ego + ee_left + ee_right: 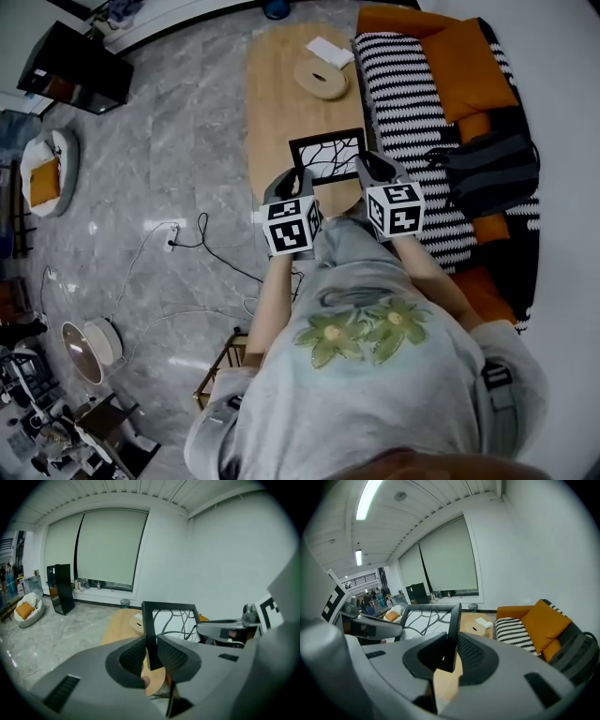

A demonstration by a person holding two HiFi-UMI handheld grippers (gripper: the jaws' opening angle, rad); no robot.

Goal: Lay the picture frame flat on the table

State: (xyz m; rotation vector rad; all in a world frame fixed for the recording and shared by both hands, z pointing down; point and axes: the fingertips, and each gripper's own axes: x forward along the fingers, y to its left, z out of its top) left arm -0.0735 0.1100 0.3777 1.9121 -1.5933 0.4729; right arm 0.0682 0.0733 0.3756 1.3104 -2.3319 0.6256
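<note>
Left gripper [300,180] clamps picture frame [328,156] at left edge, right gripper [371,169] at right | seemingly above table [281,84] | risk: if I lower unevenly, frame twists free.

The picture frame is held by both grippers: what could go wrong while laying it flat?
The left gripper and right gripper each clamp only a thin side edge of the picture frame; uneven tilting could make it slip or twist. It hangs at the near end of the table, so it might land overhanging.
</note>
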